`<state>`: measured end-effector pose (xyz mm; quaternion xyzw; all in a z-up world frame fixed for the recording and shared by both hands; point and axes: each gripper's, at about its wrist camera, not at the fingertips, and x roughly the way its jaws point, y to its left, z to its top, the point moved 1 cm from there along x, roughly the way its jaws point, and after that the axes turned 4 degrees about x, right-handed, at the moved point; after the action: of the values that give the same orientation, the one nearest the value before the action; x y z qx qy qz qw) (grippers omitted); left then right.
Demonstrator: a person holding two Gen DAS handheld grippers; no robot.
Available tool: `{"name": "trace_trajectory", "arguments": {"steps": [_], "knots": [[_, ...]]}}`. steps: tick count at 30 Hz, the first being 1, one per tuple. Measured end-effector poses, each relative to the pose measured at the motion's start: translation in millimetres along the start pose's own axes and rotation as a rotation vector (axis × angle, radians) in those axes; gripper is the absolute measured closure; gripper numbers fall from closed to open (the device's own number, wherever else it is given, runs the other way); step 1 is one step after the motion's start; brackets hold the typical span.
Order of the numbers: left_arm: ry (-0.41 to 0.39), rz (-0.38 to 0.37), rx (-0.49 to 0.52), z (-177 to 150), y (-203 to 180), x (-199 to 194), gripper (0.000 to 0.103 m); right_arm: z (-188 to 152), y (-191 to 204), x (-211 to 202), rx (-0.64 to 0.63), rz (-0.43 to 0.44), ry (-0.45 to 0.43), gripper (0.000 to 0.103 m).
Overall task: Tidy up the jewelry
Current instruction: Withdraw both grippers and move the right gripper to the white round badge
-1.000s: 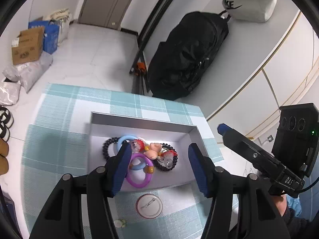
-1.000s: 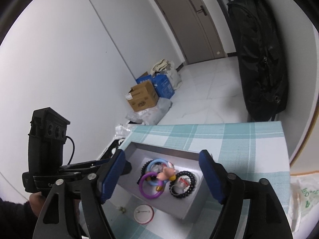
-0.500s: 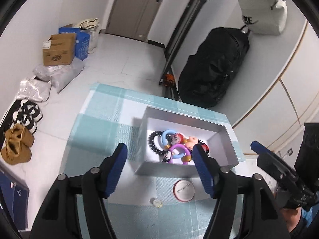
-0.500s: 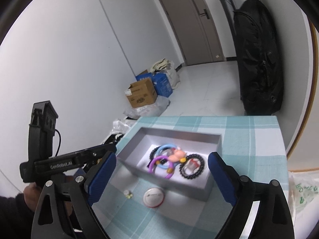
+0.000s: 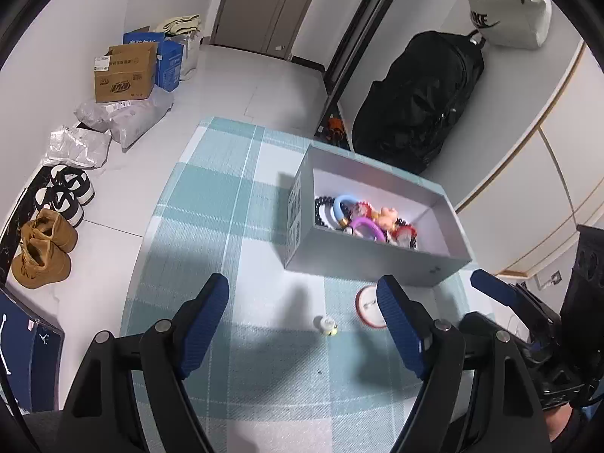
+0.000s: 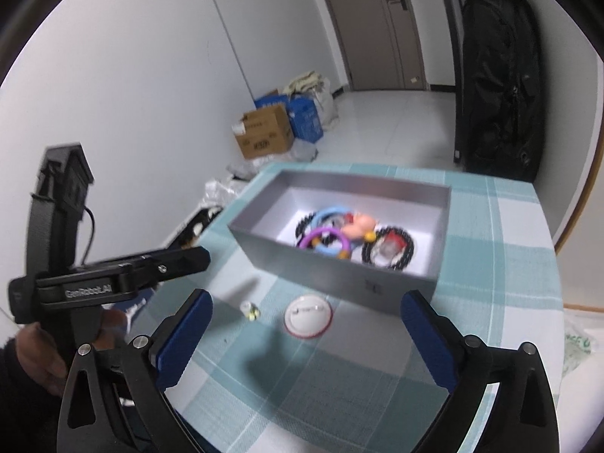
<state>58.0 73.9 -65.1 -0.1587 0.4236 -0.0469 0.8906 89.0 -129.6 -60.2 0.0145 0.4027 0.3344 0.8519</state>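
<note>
Grey card forms the box (image 5: 372,260), an open rectangular tray with smooth matte walls and a white floor, set on a teal-and-white checked cloth (image 5: 211,204) of fine woven texture. Most of the jewelry is judged to be sorted already: inside the box are seen a purple ring (image 5: 368,226), a pale blue ring (image 5: 341,205), dark beaded bracelets (image 6: 389,251) and a small pink figure (image 5: 387,217), all heaped together and touching.

Two pieces are left outside, on the cloth just in front of the box: a round white badge (image 6: 308,316) with a red rim, flat and glossy, and a tiny white-and-yellow charm (image 5: 325,325), well apart from the badge. These are judged to be the remaining work.

Neither piece is held. The left gripper (image 5: 302,328) is seen with its jaws opening, the charm lying on the cloth between the ribbed blue pads but untouched. The right gripper (image 6: 305,339) is likewise opening, spread wide, with the badge on the cloth between its pads and nothing pinched.
</note>
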Motion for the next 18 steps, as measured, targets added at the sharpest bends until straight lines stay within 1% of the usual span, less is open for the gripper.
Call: {"name": "trace_trajectory", "arguments": {"steps": [2, 4, 6, 8, 11, 13, 16, 17, 18], "knots": [[0.015, 0.004, -0.007, -3, 4, 0, 0.026, -4, 2, 10, -0.018, -0.029, 0.038, 0.002], [0.031, 0.026, -0.028, -5, 10, 0, 0.026, -8, 2, 21, -0.028, -0.065, 0.07, 0.002], [0.048, 0.037, -0.053, -6, 16, 0, 0.026, -11, 2, 32, -0.031, -0.077, 0.099, 0.003], [0.045, 0.049, -0.071, -5, 20, -2, 0.026, -12, 2, 41, -0.04, -0.084, 0.118, 0.003], [0.024, 0.066, -0.054, -4, 19, -6, 0.026, -13, 5, 49, -0.065, -0.095, 0.14, 0.004], [0.009, 0.08, -0.025, -5, 16, -8, 0.026, -15, 9, 55, -0.099, -0.135, 0.163, 0.004], [0.006, 0.085, 0.005, -8, 16, -7, 0.026, -17, 13, 58, -0.129, -0.149, 0.178, 0.005], [0.007, 0.077, 0.009, -8, 15, -7, 0.026, -17, 14, 59, -0.135, -0.151, 0.18, 0.007], [0.007, 0.072, 0.009, -8, 16, -8, 0.026, -17, 14, 60, -0.14, -0.157, 0.185, 0.013]]}}
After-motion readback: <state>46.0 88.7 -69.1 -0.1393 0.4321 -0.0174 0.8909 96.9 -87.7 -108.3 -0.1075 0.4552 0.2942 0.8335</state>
